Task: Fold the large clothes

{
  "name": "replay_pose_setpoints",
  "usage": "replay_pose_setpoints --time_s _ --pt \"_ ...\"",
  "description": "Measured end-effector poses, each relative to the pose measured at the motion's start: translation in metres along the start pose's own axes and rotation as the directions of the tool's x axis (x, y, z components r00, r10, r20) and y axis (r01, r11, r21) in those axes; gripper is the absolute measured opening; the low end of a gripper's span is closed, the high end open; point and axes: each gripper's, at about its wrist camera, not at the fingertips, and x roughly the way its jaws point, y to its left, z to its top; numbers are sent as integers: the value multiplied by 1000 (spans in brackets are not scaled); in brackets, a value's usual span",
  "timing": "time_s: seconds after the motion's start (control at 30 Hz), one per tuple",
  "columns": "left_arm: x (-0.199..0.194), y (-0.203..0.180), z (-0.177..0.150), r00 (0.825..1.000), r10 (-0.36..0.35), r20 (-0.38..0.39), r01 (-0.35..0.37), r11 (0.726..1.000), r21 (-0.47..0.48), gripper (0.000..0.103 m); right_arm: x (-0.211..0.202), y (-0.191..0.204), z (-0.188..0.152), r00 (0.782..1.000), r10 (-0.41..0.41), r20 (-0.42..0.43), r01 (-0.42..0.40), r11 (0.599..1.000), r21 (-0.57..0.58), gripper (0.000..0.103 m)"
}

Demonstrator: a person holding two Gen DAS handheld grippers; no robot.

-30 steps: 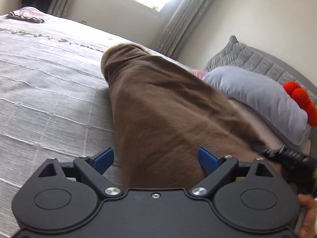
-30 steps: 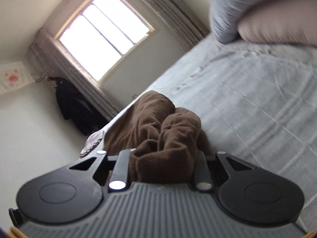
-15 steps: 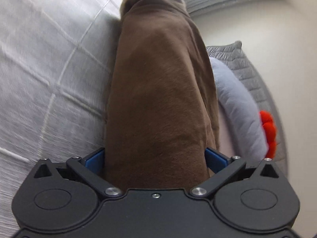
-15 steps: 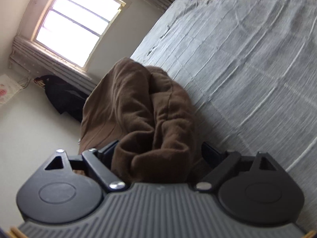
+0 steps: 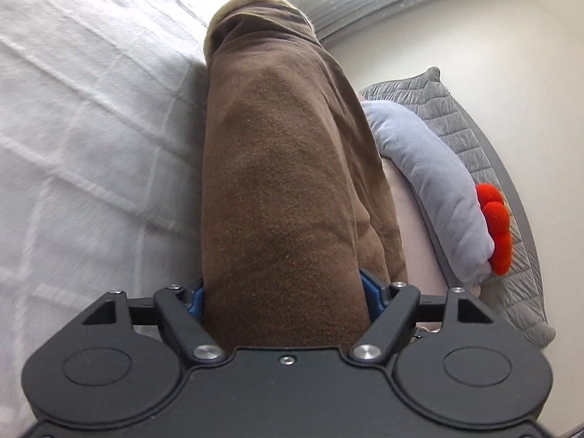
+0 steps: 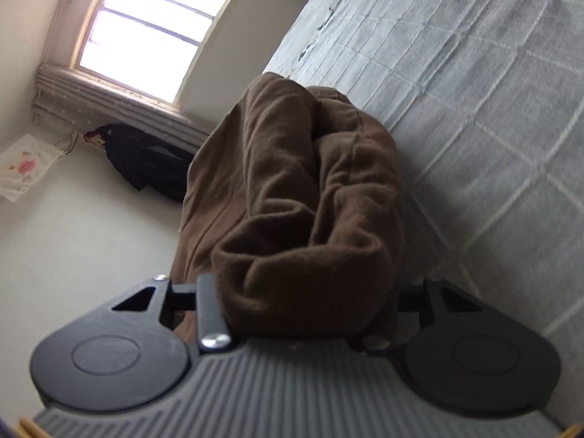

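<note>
Item: brown fleece garment (image 5: 284, 189), pale lining showing at its far end, stretched lengthwise above the bed (image 5: 91, 109) between the two tools.

Left tool (image 5: 283, 297): jaws closing, a broad flat band of the fleece between the blue pads (image 5: 368, 288), which touch its edges.

Right tool (image 6: 306, 303): jaws closing on a thick bunched roll of the same garment (image 6: 299, 197), cloth filling the gap.

Surroundings: grey-white quilted bedspread (image 6: 456, 91); grey plush cushion (image 5: 430, 168) with red pompoms (image 5: 496, 226) by the headboard; window (image 6: 146, 33) and a dark hanging garment (image 6: 146, 164) beyond.

Step in hand (a judgement): re-gripping both ends for a fold. Next move likely calls for firm holds, then lowering the fleece flat and bringing end to end.

Change: a second ago the left jaws stood wide and clear of the cloth; the right held a narrower bunch.
</note>
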Motion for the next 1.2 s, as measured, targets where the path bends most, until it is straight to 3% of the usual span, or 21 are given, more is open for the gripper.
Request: replay_pose_setpoints --time_s 0.23,0.4,0.47,0.53,0.57,0.63,0.7,0.77,0.87,1.0,1.13,1.2 --pt "-88 16 -54 999 36 -40 -37 999 -34 74 -41 31 -86 996 -8 -89 3 999 -49 45" --pt "-129 27 -87 998 50 -50 -51 998 -33 75 -64 42 -124 990 -21 -139 8 996 -94 46" --pt "-129 36 -96 997 58 -59 -60 998 -33 82 -65 40 -134 988 -45 -150 25 992 -127 51" --pt "-124 44 -103 991 115 -61 -116 993 -6 91 -61 30 -137 981 -90 -172 67 988 -136 65" --pt "-125 44 -105 991 130 -39 -130 991 13 96 -61 27 -136 979 -109 -175 86 987 -135 71" --pt "-136 37 -110 989 150 18 -150 986 68 97 -76 28 -132 983 -105 -150 80 984 -161 76" --pt "-149 24 -111 976 200 80 -210 969 131 98 -99 37 -126 989 -128 -79 108 969 -221 83" --pt "-160 14 -112 956 240 168 -270 944 189 98 -118 46 -112 990 -138 -4 132 958 -256 84" --pt "-165 3 -105 934 241 263 -304 924 234 98 -132 53 -89 994 -95 50 106 952 -288 84" --pt "-154 -12 -93 922 198 333 -304 902 306 98 -98 74 -64 998 -56 19 59 943 -328 80" --pt "-131 -32 -82 895 186 405 -356 845 398 98 -33 92 -49 984 -177 -13 160 919 -360 65" --pt "-123 -37 -79 881 170 441 -380 810 447 98 -16 97 -46 980 -200 -16 180 912 -370 33"
